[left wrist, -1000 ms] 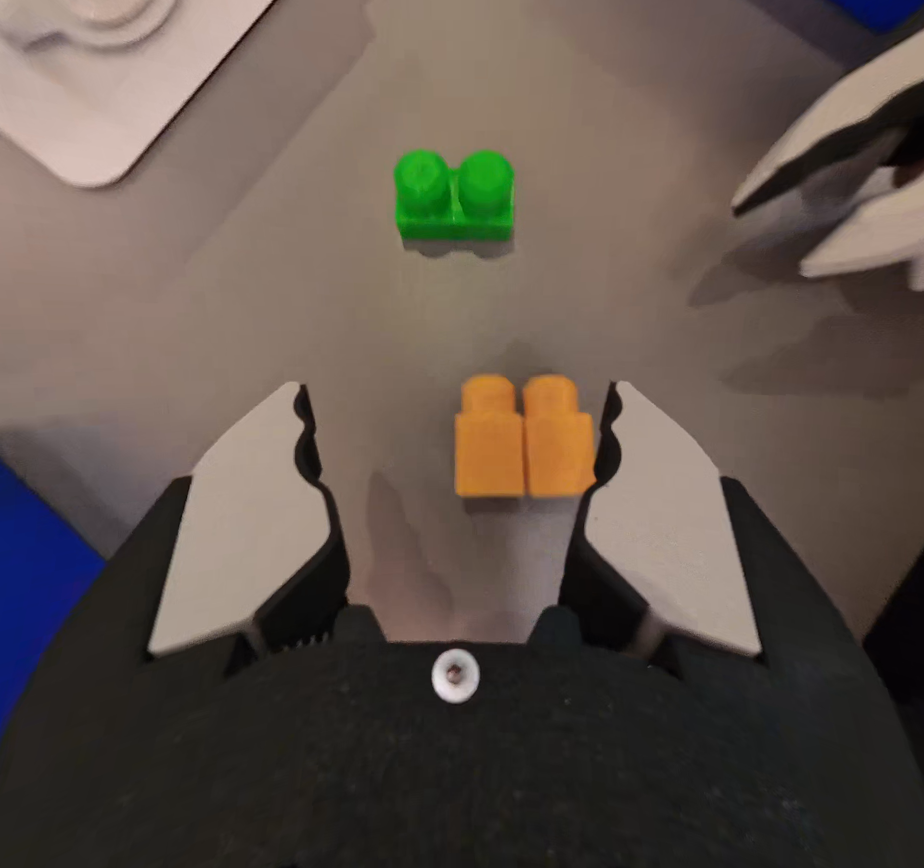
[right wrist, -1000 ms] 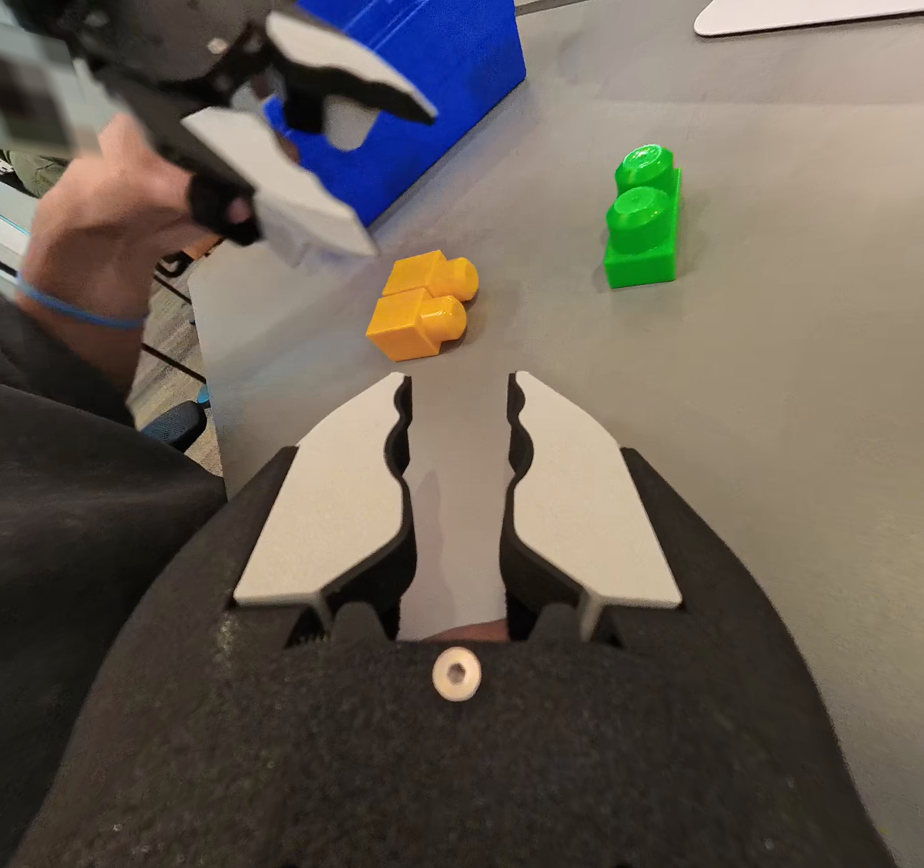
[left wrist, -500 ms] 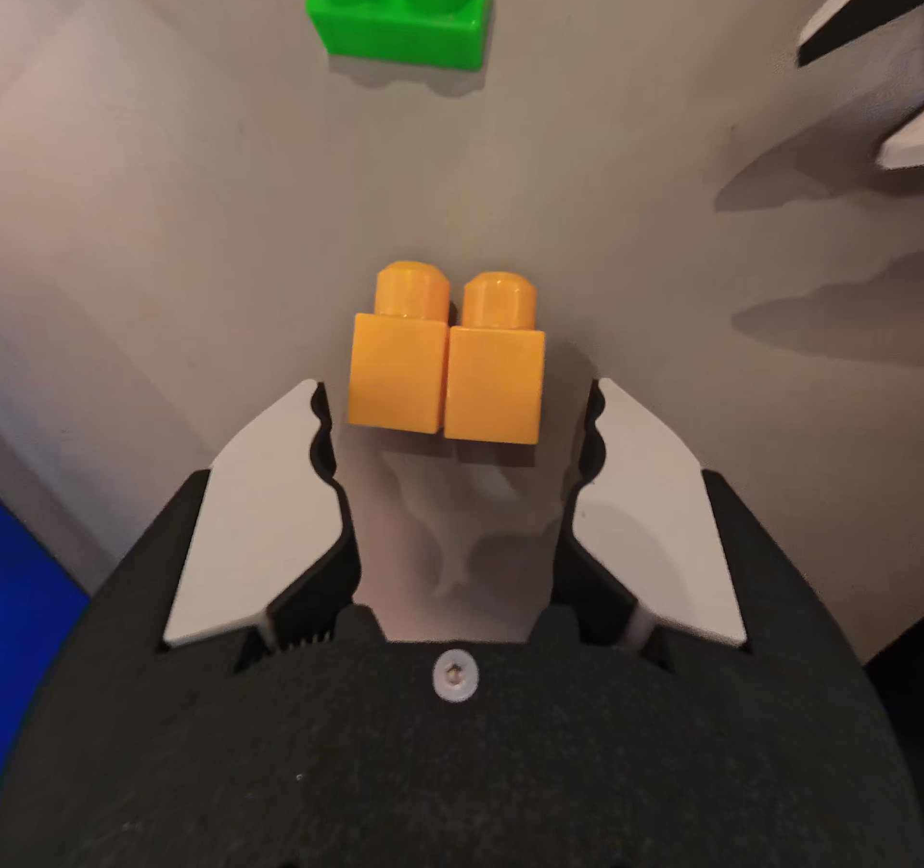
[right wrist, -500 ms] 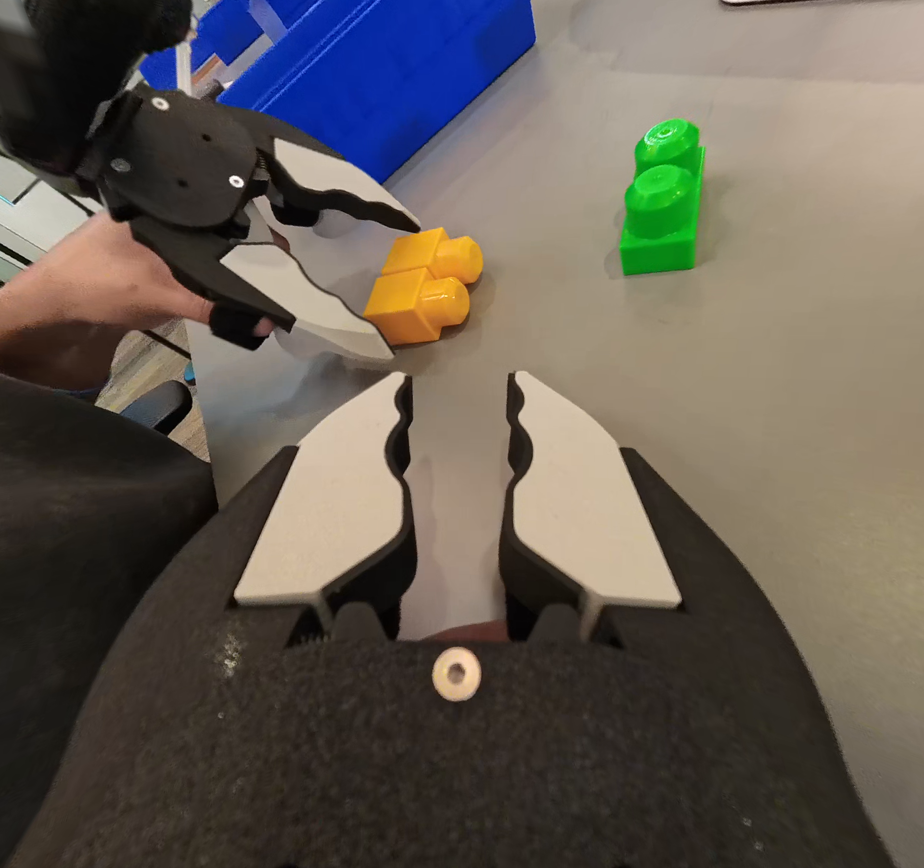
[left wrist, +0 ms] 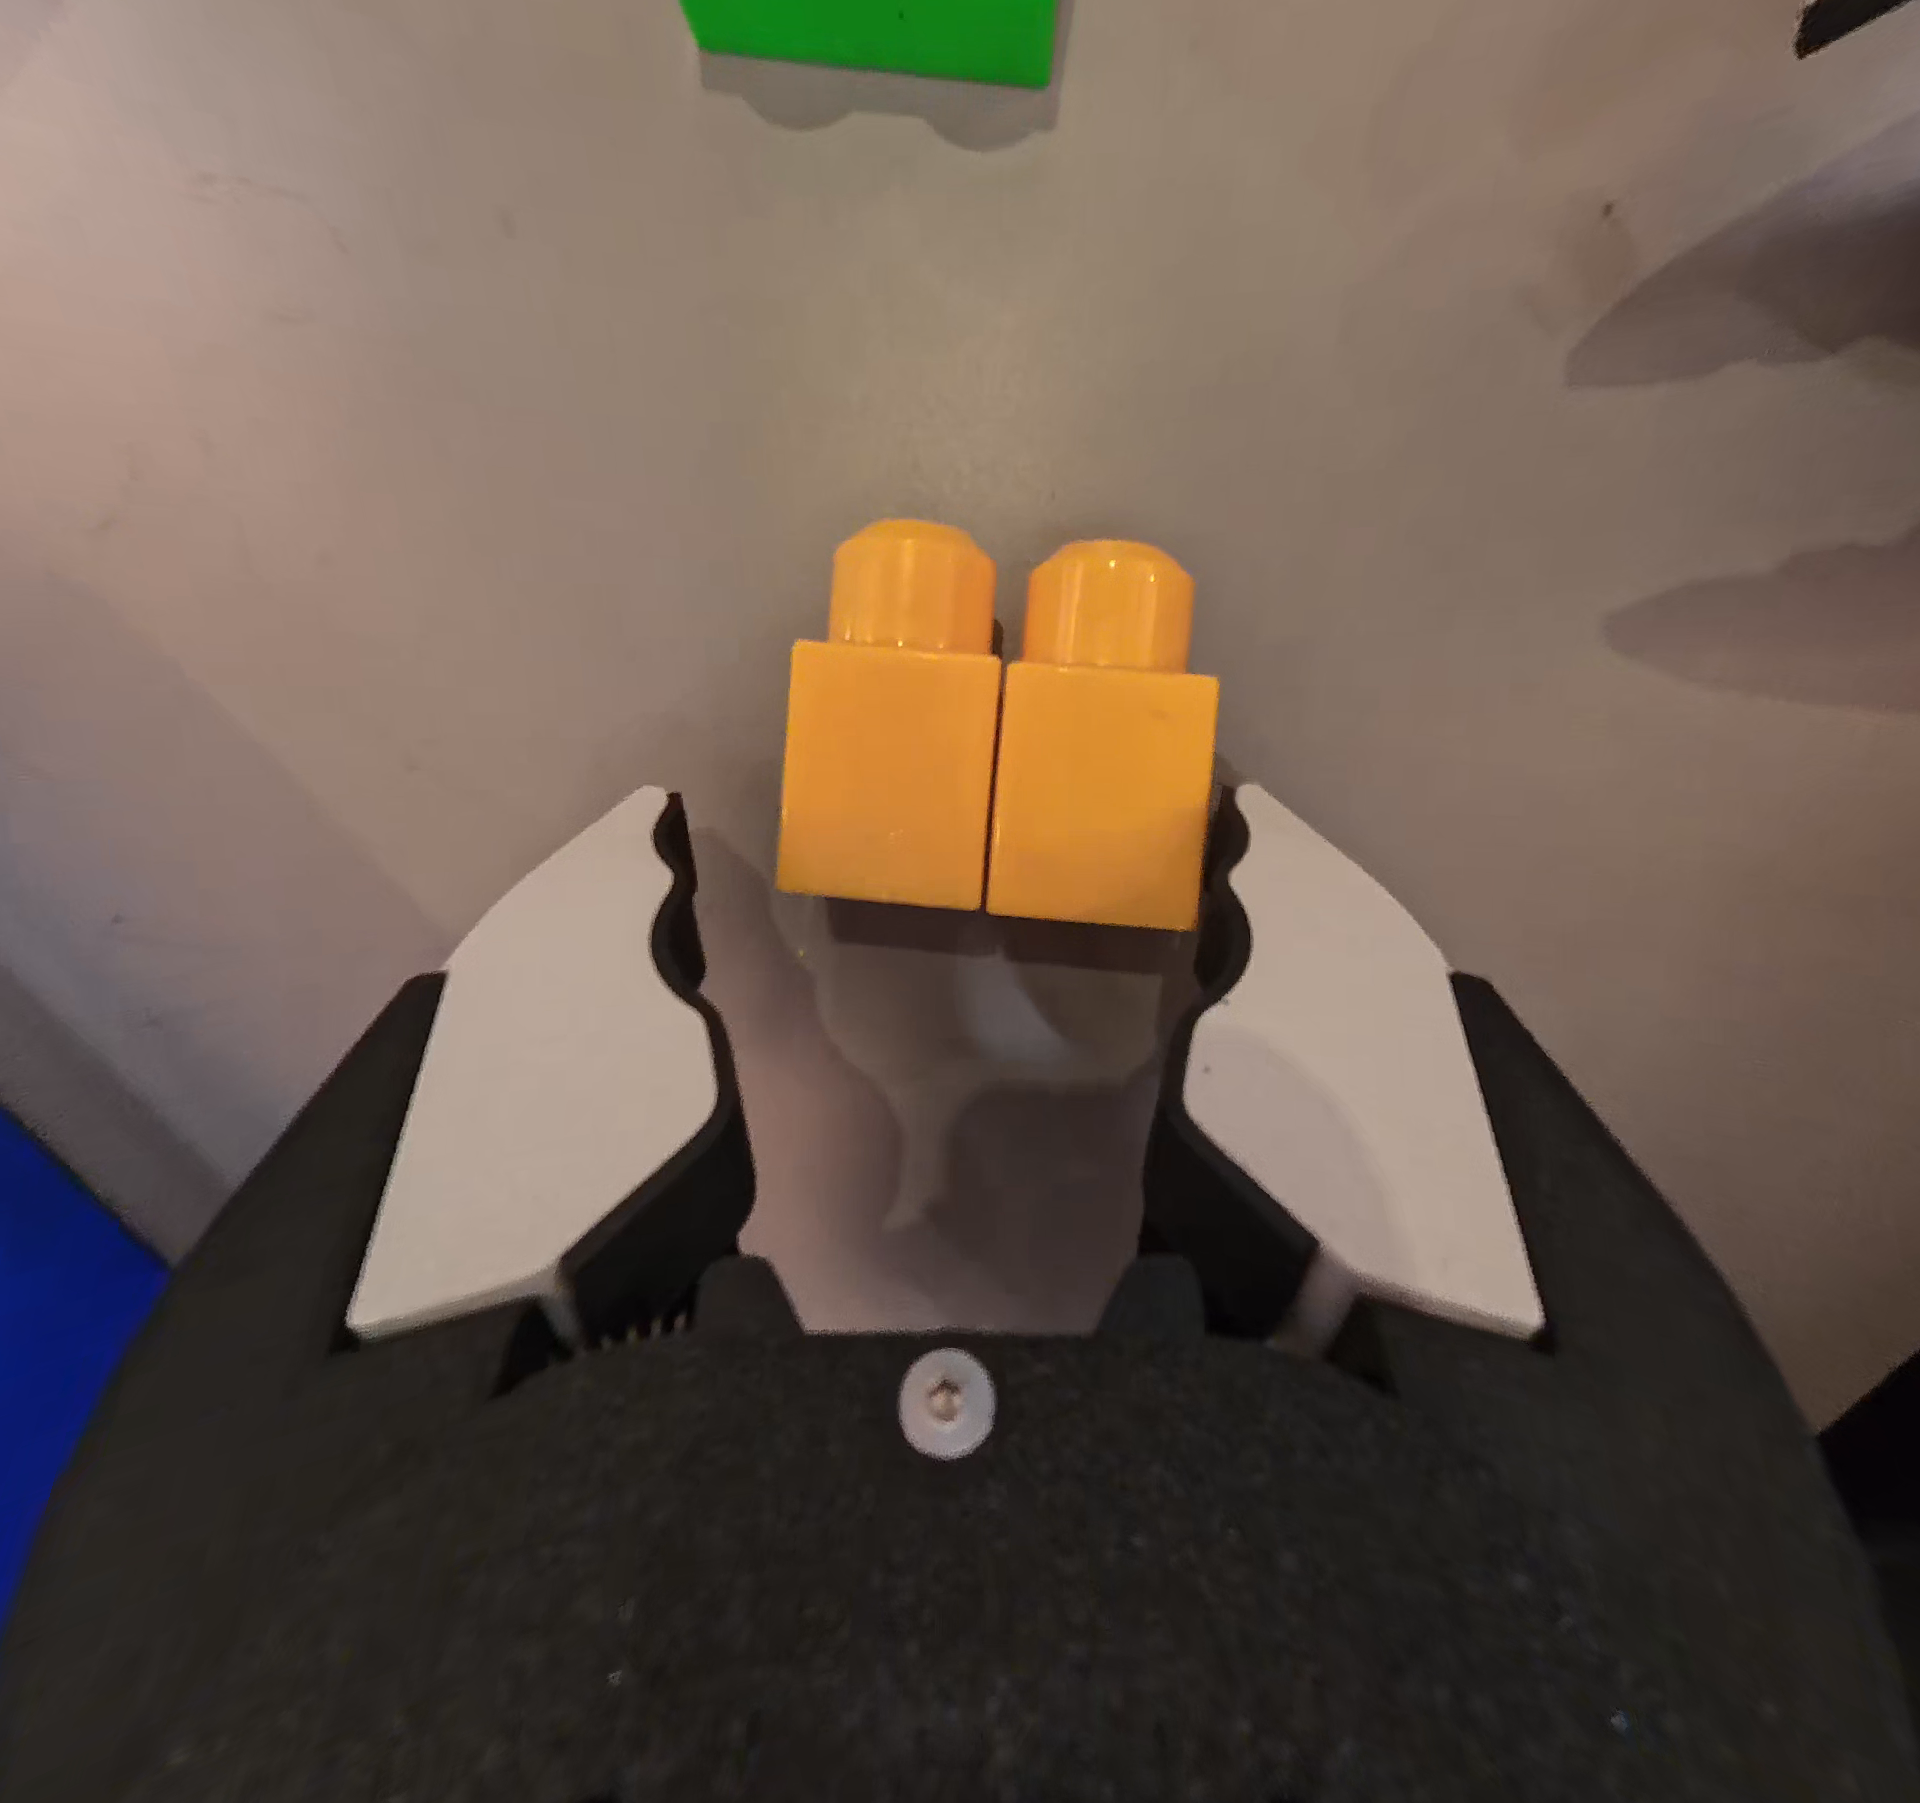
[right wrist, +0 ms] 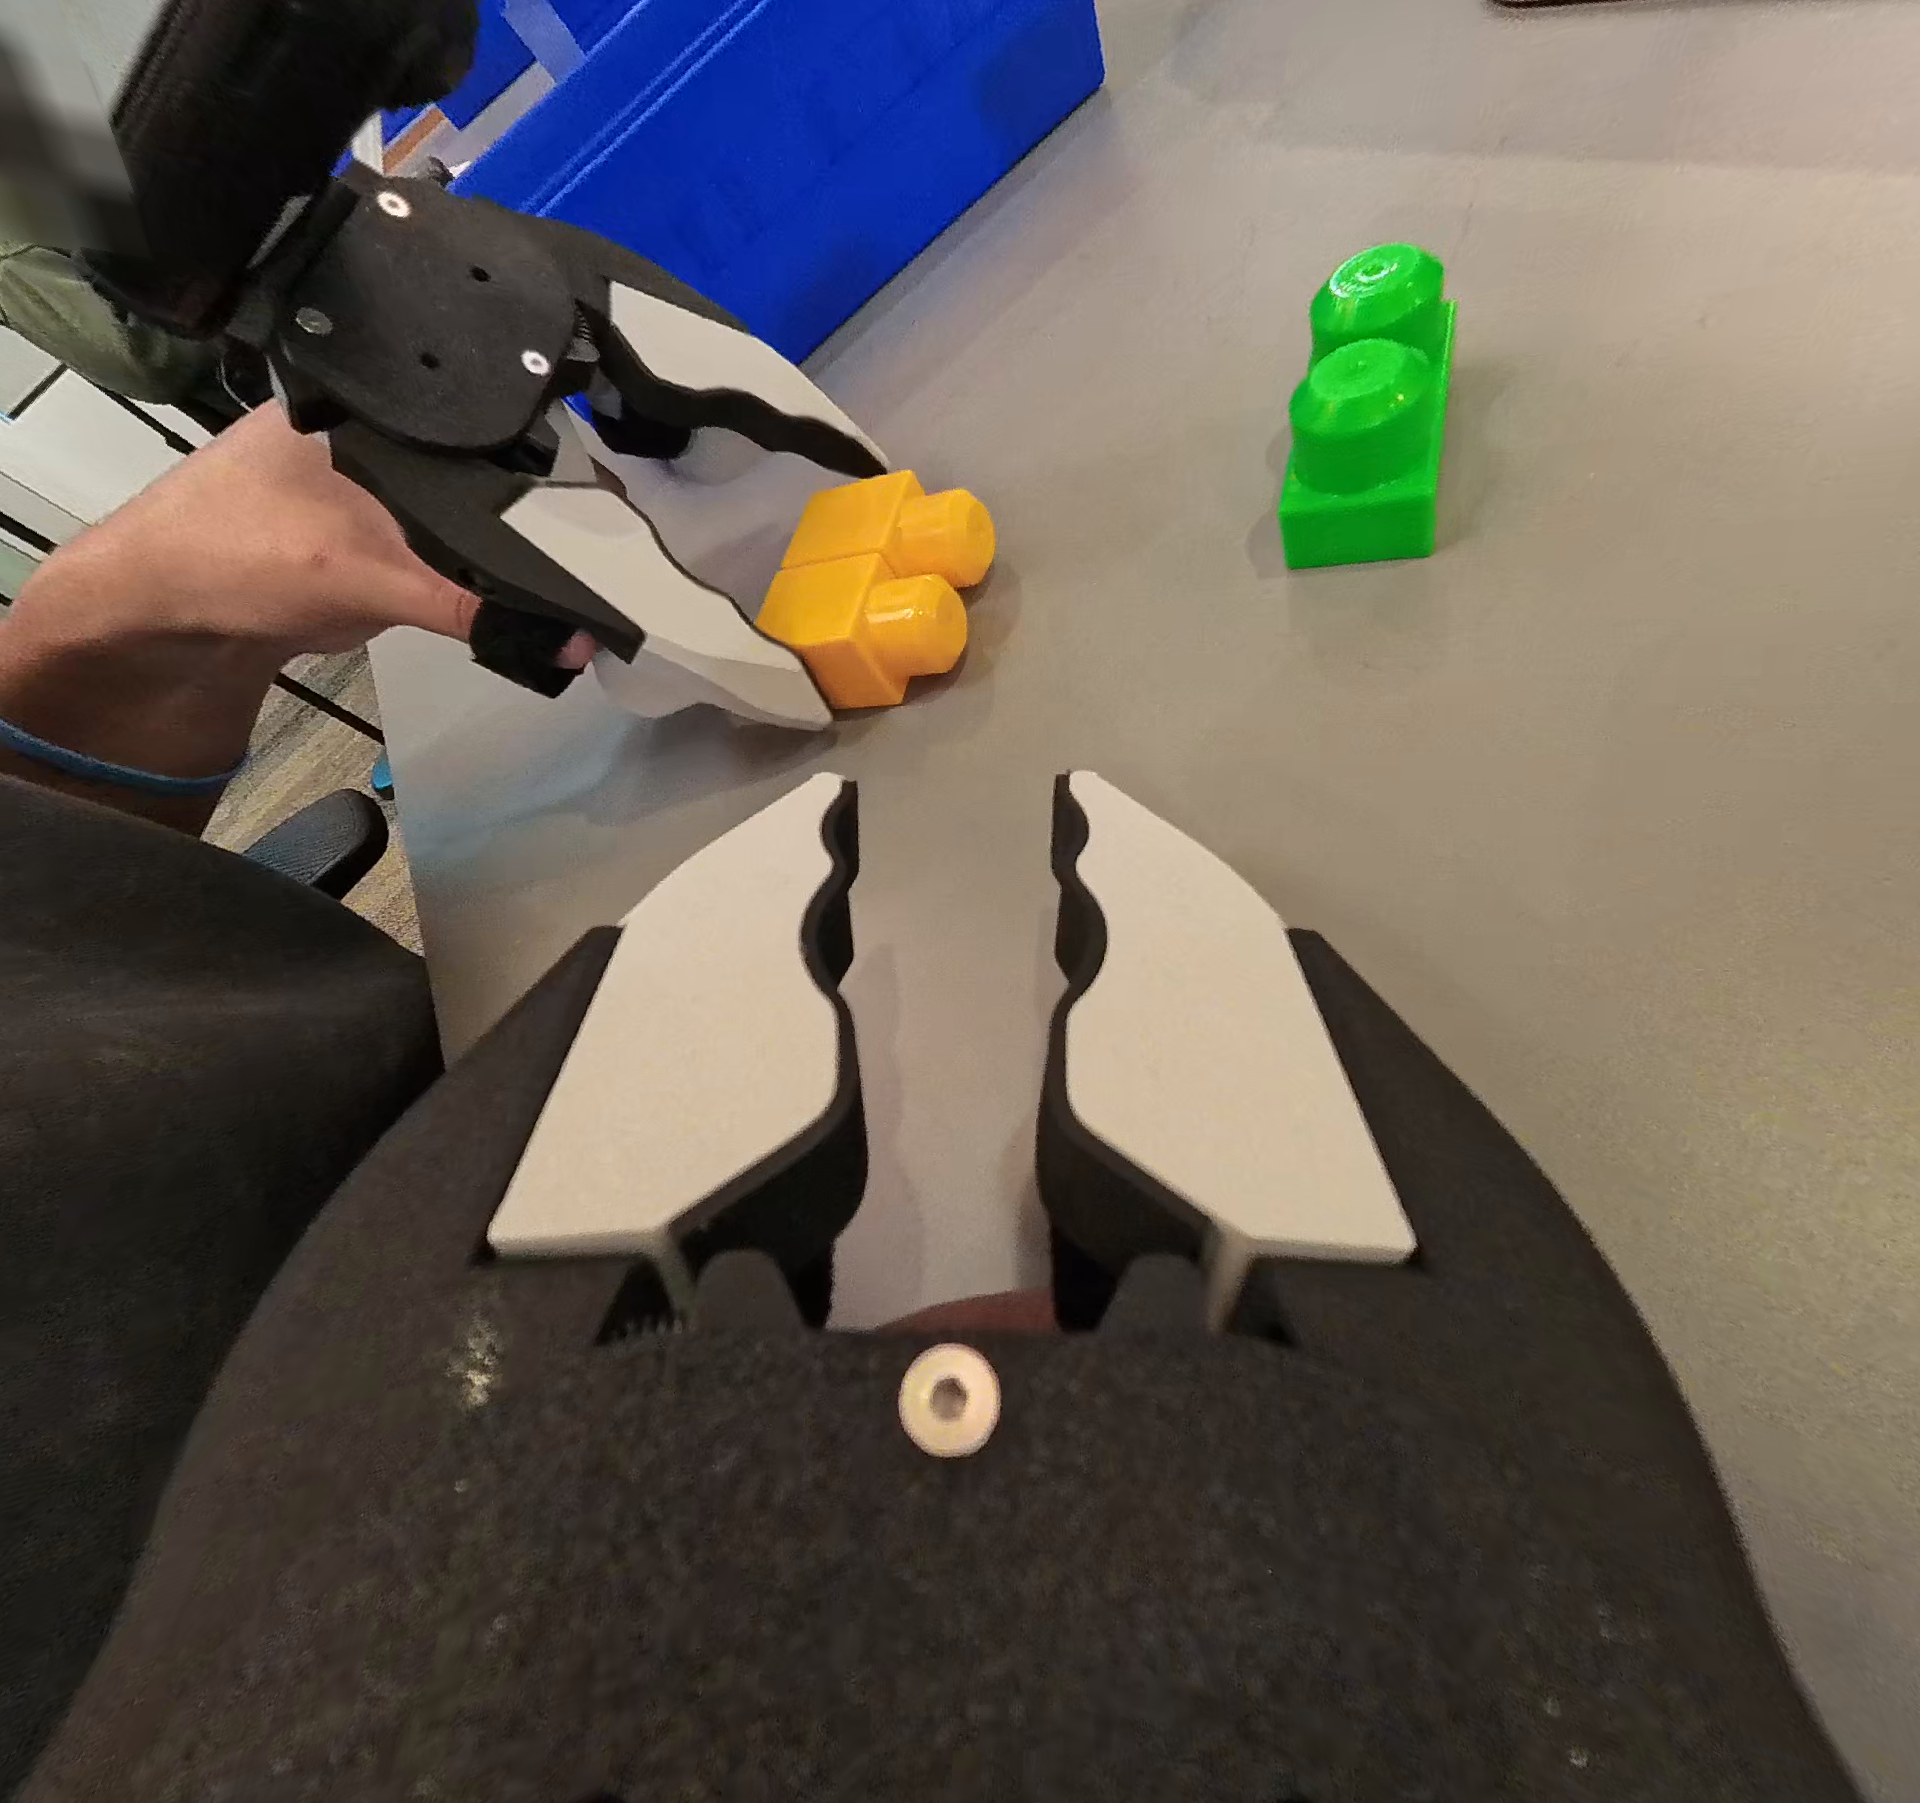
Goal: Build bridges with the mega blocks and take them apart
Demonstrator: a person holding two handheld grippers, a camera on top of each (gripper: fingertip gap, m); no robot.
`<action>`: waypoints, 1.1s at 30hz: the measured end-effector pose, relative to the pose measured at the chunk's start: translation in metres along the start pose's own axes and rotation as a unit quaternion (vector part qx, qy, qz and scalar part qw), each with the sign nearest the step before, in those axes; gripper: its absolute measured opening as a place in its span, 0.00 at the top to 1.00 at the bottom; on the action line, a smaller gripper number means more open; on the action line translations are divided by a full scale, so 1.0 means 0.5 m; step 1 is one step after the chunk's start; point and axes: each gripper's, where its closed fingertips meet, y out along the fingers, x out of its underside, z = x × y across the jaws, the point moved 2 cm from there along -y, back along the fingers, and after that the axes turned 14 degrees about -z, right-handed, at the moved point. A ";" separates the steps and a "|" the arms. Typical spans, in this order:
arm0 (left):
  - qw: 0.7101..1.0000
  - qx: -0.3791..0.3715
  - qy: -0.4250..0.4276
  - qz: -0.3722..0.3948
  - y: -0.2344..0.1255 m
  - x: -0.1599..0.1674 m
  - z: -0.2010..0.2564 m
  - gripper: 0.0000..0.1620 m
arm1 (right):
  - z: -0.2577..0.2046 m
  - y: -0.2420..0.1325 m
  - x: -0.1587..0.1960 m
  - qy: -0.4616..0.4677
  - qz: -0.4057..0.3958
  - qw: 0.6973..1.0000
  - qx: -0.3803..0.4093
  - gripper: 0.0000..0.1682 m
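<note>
A: Item one, orange blocks [left wrist: 995, 777]. Location?

B: Two single-stud pieces lying on their sides on the grey counter [left wrist: 416, 403], side by side and touching, studs pointing away from the left tool [left wrist: 951, 808]. Their near ends sit between its fingertips; the right-hand tip is at or just beside the block's flank, the left-hand tip stands apart.

A: Tool state?

B: Left tool spread wide, gripping nothing. Right tool [right wrist: 956, 787] parted by a narrow gap, empty, hanging above bare counter, with the orange pair ahead and to its left.

A: Handling?

B: Likely hollow moulded plastic: light, rigid, glossy, so probably slick. Not fragile. Whether the two are joined or merely adjacent, I cannot tell; squeezed across both, loose ones could shift or tip.

A: Hold point?

B: The flat outer flanks of the bodies, squarely, low on the pads. Avoid the round studs; they would roll out.

A: Item two?

B: Green block [right wrist: 1363, 423], two studs, upright, well ahead of the left tool, beyond the orange pair. Same material by appearance; take it across the long flat sides.
</note>
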 end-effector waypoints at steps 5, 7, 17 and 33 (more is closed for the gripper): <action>1.000 0.017 0.006 -0.005 0.003 -0.003 0.009 0.43 | 0.002 0.001 0.001 0.002 -0.001 1.000 -0.001 0.79; 1.000 0.029 0.004 -0.005 0.005 -0.008 0.013 0.47 | 0.001 0.001 0.001 0.002 -0.001 1.000 -0.002 0.79; 0.998 0.051 -0.001 -0.033 0.014 -0.011 0.009 0.53 | 0.003 -0.003 0.001 0.002 0.001 1.000 -0.001 0.79; 0.998 0.055 0.020 -0.025 -0.005 -0.001 0.011 0.54 | 0.002 0.001 0.002 0.002 -0.001 1.000 0.000 0.79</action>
